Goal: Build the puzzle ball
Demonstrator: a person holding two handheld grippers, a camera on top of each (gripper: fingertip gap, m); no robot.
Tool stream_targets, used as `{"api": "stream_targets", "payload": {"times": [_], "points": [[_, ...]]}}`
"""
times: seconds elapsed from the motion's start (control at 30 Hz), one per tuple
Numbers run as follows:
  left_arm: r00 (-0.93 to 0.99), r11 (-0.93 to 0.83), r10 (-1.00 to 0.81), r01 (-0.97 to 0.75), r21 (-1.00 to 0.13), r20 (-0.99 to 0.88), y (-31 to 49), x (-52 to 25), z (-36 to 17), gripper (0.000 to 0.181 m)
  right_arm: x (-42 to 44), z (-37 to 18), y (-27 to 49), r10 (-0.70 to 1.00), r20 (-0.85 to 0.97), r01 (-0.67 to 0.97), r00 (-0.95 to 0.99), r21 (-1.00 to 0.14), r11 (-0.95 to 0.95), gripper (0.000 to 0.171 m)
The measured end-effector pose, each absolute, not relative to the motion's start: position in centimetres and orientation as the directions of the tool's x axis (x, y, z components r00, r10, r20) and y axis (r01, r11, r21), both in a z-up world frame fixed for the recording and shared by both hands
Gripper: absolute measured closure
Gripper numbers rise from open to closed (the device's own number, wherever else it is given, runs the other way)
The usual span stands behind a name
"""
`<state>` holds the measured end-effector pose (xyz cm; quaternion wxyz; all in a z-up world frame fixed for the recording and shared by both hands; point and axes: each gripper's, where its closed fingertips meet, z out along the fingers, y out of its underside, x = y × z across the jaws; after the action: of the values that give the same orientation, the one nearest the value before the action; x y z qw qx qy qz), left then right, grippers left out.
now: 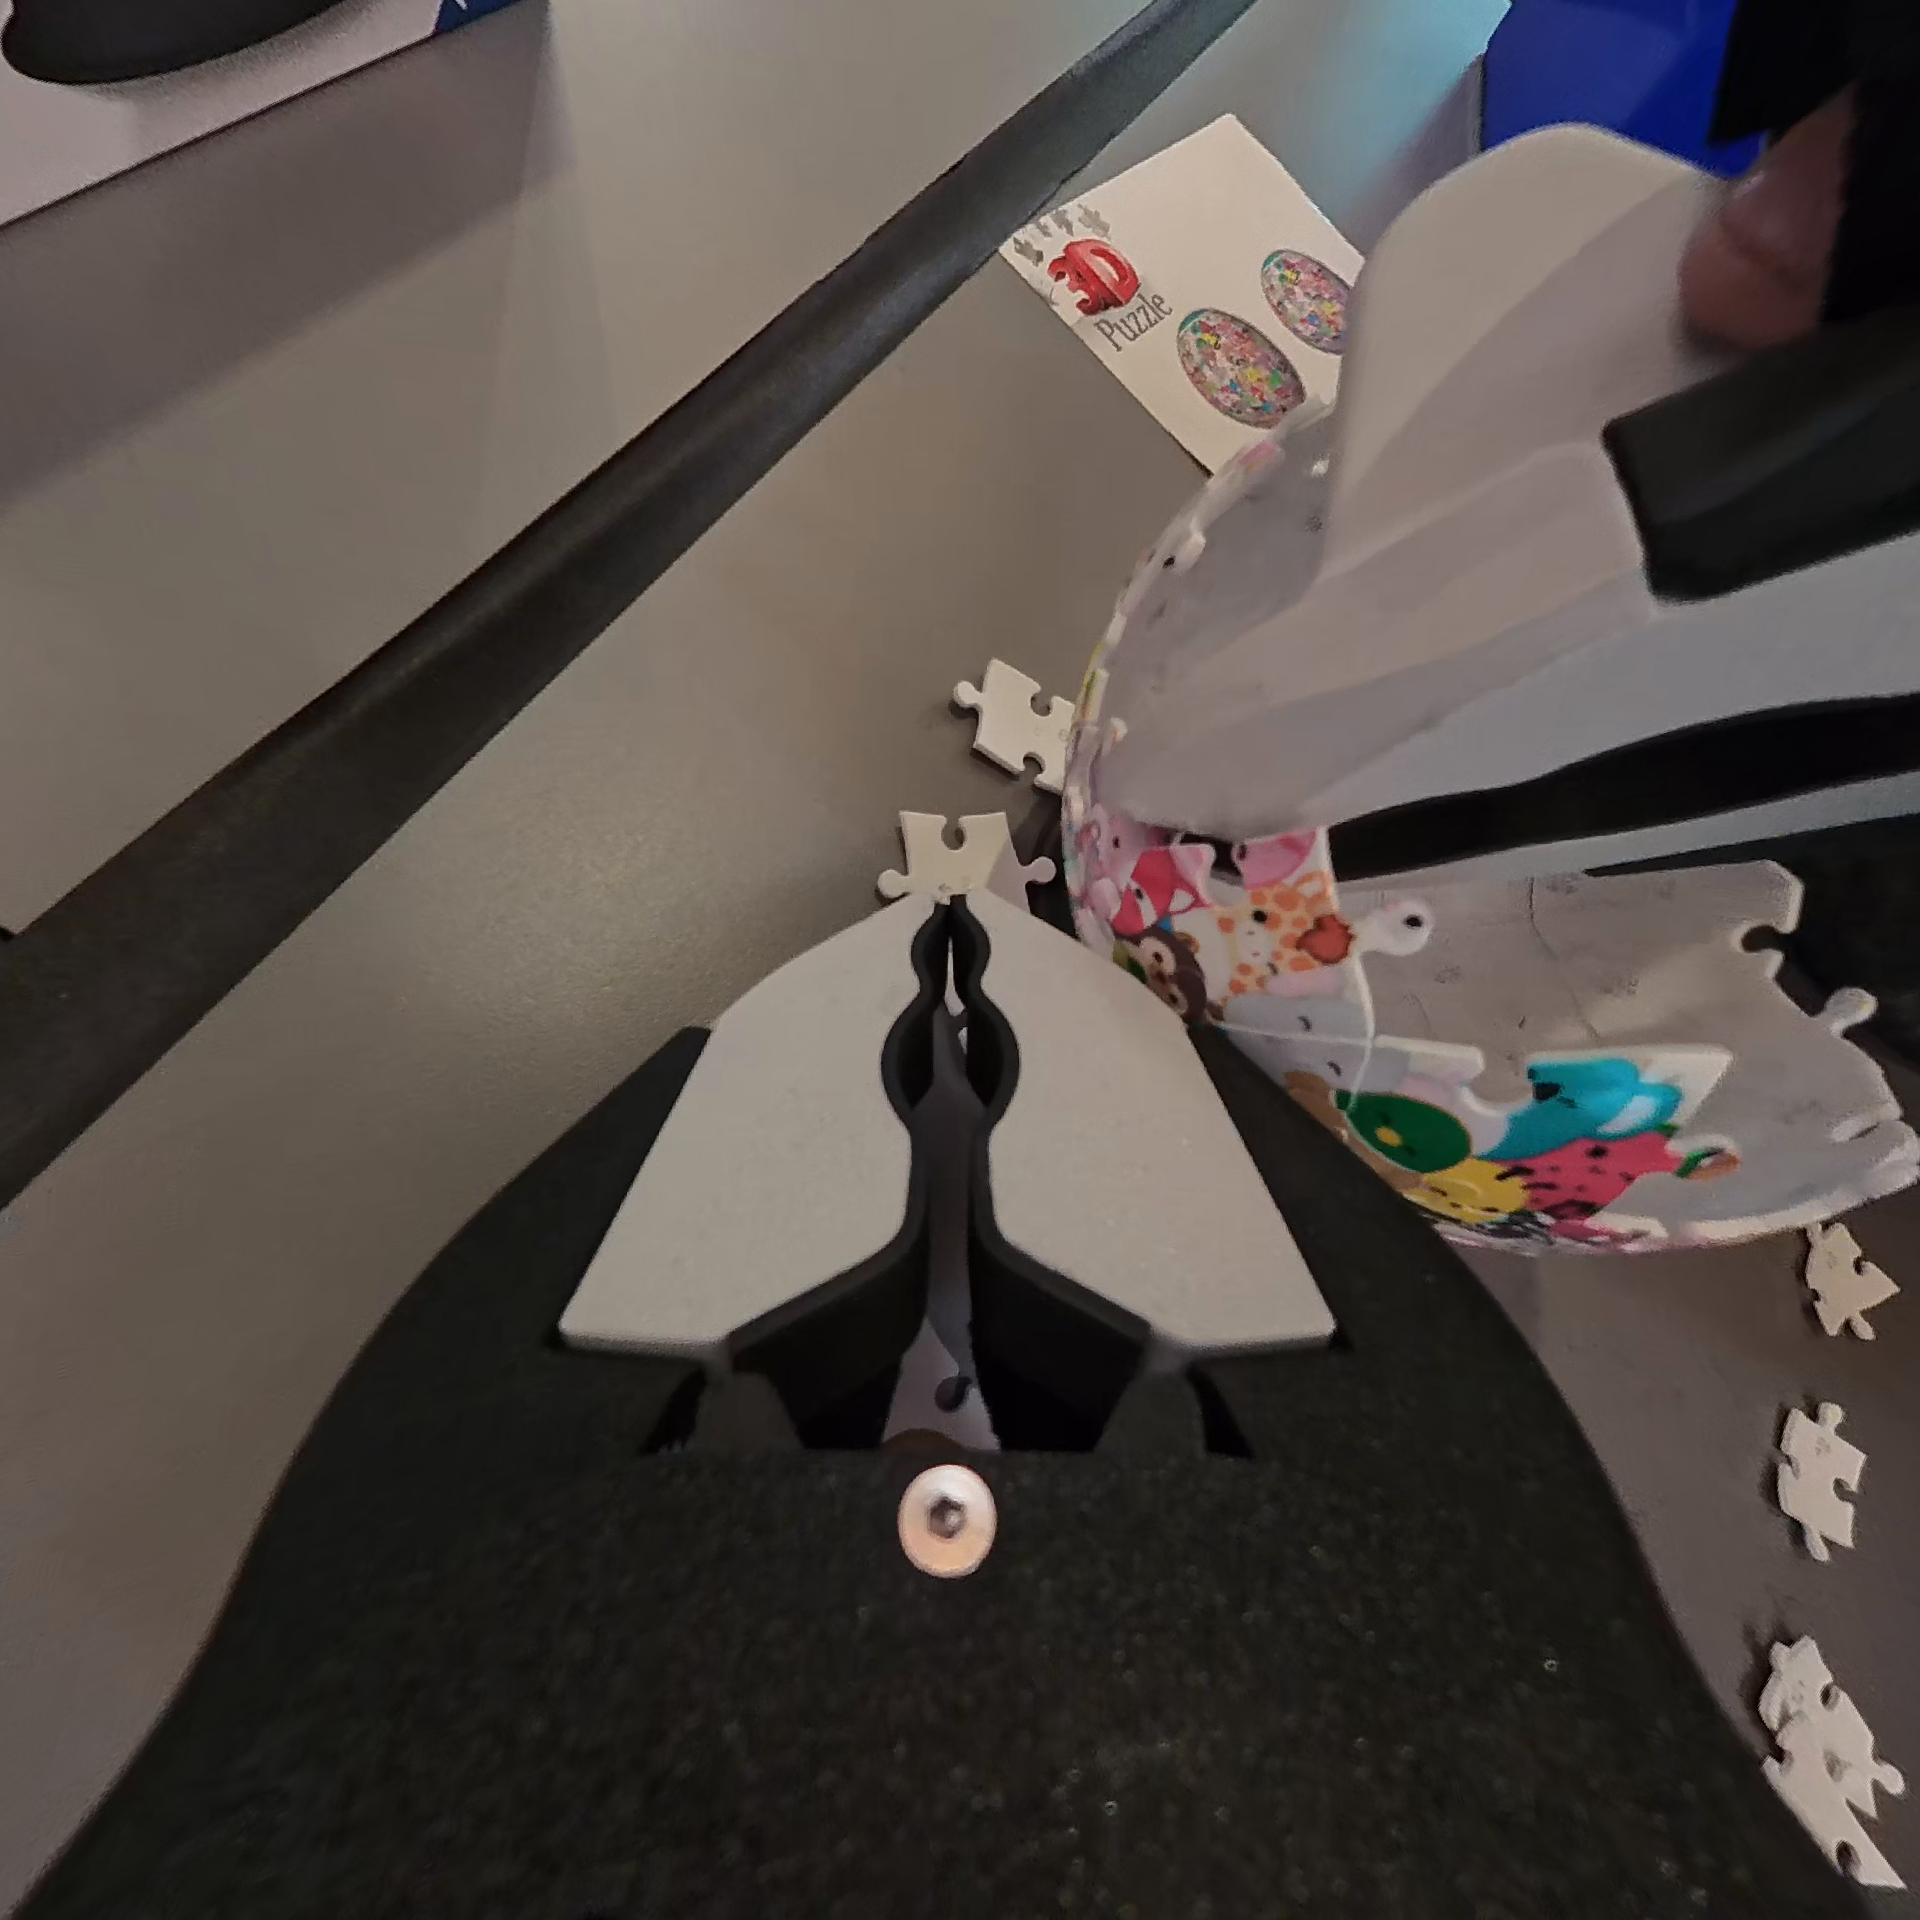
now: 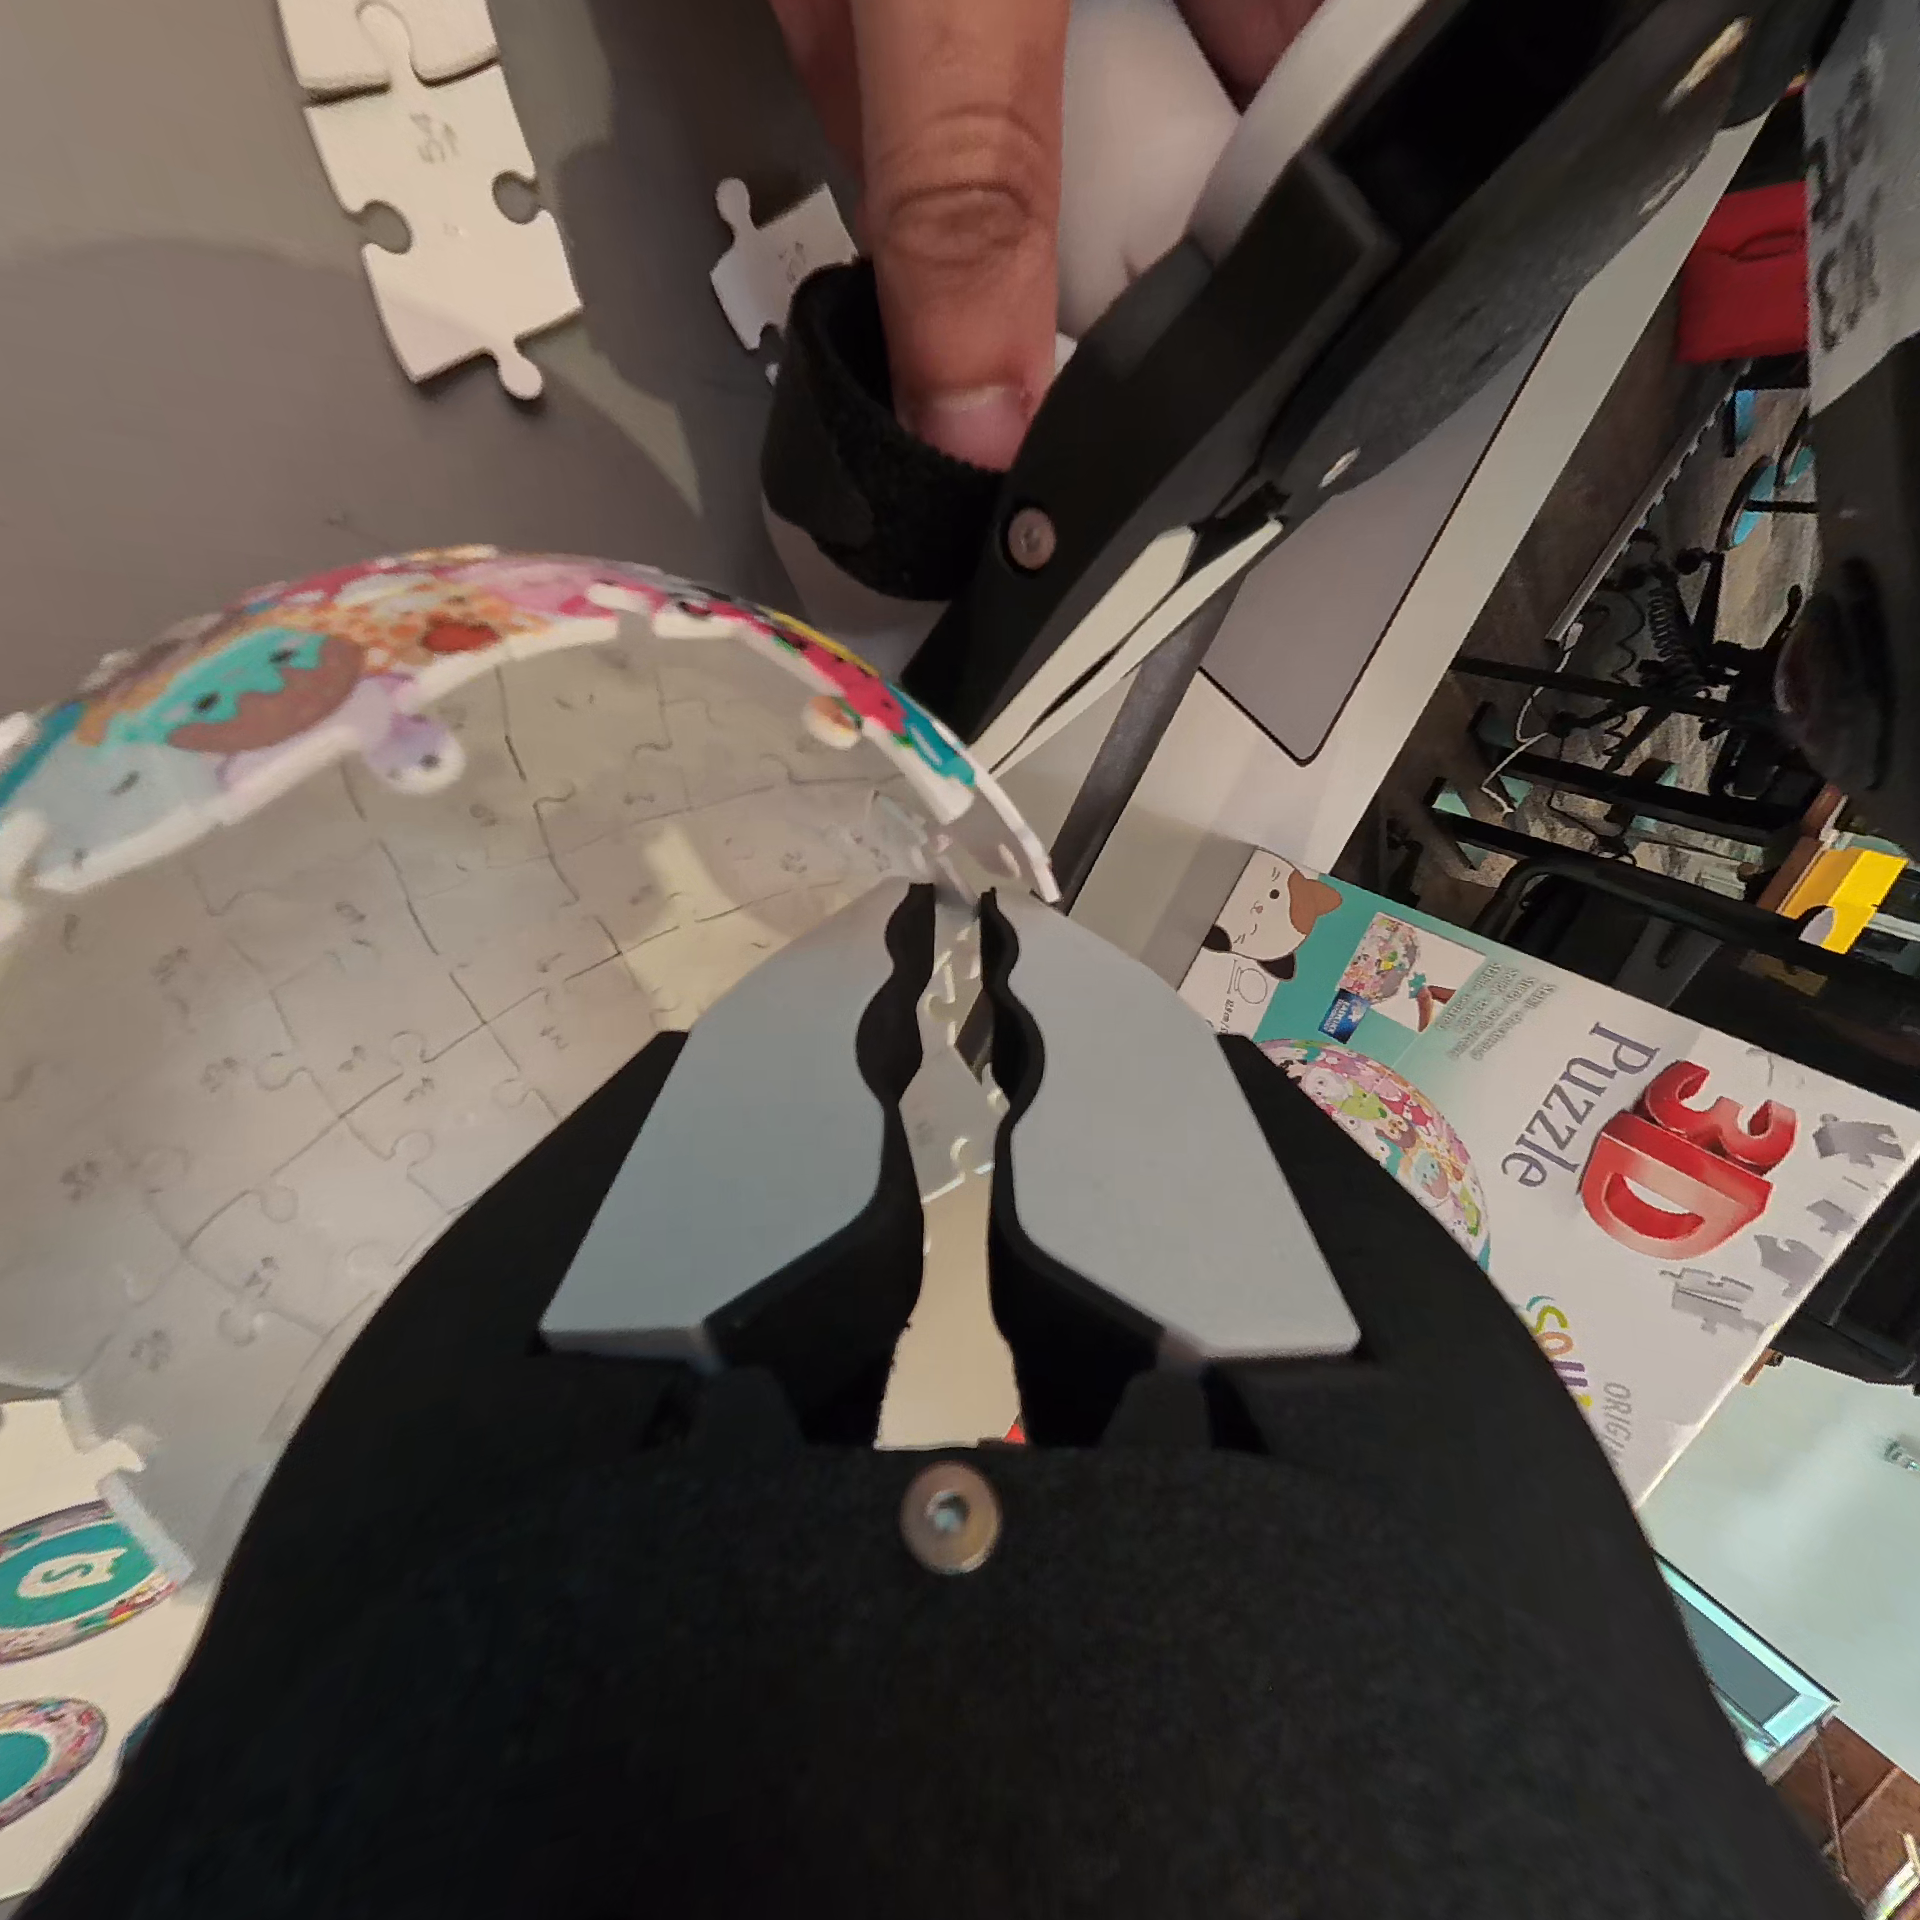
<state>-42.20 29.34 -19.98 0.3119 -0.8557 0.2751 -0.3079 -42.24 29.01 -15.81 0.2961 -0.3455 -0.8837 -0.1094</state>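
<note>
Left gripper (image 1: 951,914) had its jaws pressed together on the lower edge of a single white puzzle piece (image 1: 951,854), held upright just beyond the fingertips. Right gripper (image 2: 951,914) had its jaws nearly together, clamping the wall of the partly built puzzle ball (image 2: 364,935) at its rim; the white inner face of that wall ran down the narrow gap between the fingers. In the left wrist view, the ball shell (image 1: 1299,997) sat just right of the held piece, with its printed cartoon side facing outward and its jagged open edge exposed. The right tool's pale fingers (image 1: 1382,582) reached into the shell from above.

Loose white pieces (image 1: 1023,717) lay face down on the grey table (image 1: 520,935), one near the shell and several (image 1: 1818,1475) along the right side. A printed leaflet (image 1: 1195,281) lay farther back. In the right wrist view, the puzzle box (image 2: 1621,1164) rested to the right, and a finger (image 2: 956,239) gripped the other tool.
</note>
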Motion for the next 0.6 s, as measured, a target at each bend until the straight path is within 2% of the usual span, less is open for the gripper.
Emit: {"api": "stream_targets", "payload": {"times": [0.6], "points": [[0.645,-0.667,-0.658,-0.258,-0.699,0.389,29.31,-42.13,-19.94,0.181,-42.58,-15.55,29.02,0.49,0.636,0.641,-0.596,0.01,0.767,0.163]]}}
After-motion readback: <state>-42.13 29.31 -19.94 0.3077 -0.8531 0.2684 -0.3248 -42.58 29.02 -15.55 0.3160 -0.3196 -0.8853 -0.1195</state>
